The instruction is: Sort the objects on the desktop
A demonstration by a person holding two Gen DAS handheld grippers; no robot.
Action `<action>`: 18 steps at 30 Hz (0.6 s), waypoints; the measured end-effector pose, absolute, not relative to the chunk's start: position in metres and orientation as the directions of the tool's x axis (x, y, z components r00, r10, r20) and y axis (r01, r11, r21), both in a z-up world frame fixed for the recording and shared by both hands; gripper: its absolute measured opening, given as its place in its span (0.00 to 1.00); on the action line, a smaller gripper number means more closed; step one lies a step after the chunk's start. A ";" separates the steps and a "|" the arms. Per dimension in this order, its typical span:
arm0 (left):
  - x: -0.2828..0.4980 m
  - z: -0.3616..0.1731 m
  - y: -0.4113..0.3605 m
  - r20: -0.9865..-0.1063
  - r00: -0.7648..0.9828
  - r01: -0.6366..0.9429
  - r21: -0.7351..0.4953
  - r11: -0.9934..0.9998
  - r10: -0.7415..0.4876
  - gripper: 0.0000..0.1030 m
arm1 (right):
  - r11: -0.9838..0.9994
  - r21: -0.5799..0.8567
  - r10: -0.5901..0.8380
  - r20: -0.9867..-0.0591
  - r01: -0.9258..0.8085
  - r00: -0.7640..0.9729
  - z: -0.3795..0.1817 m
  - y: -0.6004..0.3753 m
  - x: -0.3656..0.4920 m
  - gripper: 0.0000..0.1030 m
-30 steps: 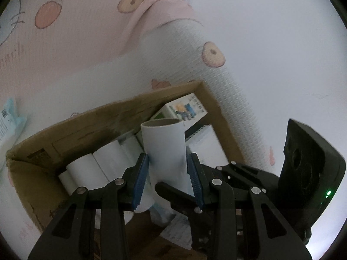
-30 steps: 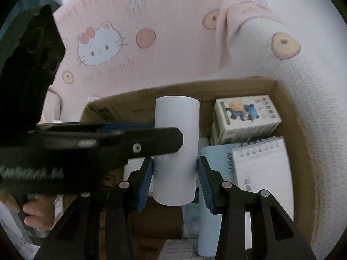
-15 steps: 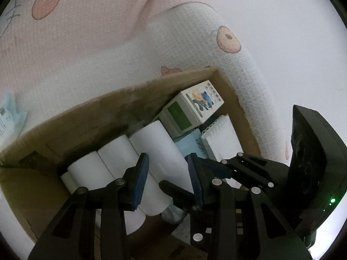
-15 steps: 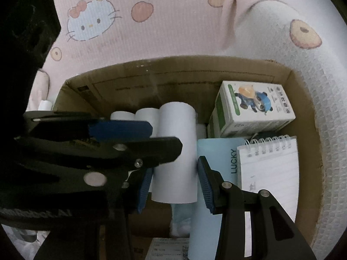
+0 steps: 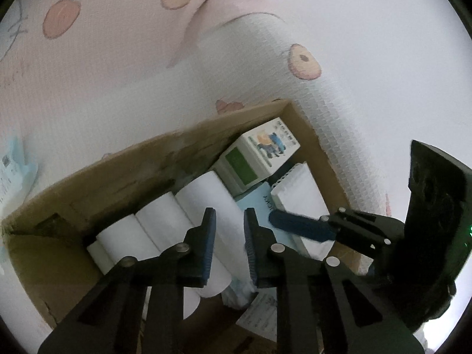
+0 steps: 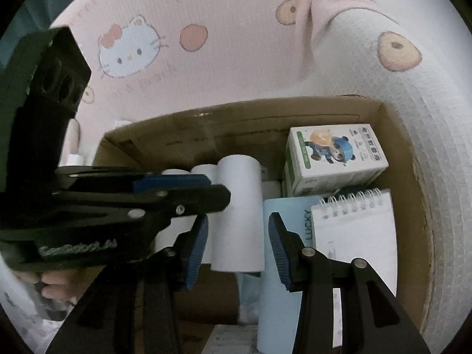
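Both the left gripper (image 5: 228, 237) and right gripper (image 6: 236, 249), jaws just closing on nothing, are hovering mid-frame over the light, crushable paper roll (image 6: 237, 206), best gripped mid-length.

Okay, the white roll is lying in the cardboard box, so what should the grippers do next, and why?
Probably lift both grippers straight up out of the cardboard box. The white roll lies beside the other rolls, and the left gripper and right gripper, whose jaws have just been closing, grip nothing.
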State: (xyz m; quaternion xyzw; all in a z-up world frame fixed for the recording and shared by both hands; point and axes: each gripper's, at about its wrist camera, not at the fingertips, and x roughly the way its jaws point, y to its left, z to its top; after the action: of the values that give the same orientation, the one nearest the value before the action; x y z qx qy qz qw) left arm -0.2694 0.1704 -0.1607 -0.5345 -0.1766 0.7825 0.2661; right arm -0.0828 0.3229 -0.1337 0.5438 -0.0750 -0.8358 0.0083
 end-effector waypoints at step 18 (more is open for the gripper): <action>-0.274 -0.173 0.187 -0.845 -0.276 -0.252 -0.397 -0.883 0.459 0.13 | -0.994 0.104 -0.086 -0.942 -0.039 -0.324 -0.149 0.316 -0.087 0.14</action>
State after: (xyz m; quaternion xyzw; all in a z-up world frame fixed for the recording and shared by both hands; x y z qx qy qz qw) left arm -0.2742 0.1871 -0.1732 -0.5585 -0.0924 0.7933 0.2241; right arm -0.0866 0.3155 -0.1489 0.5813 -0.0539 -0.8118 0.0145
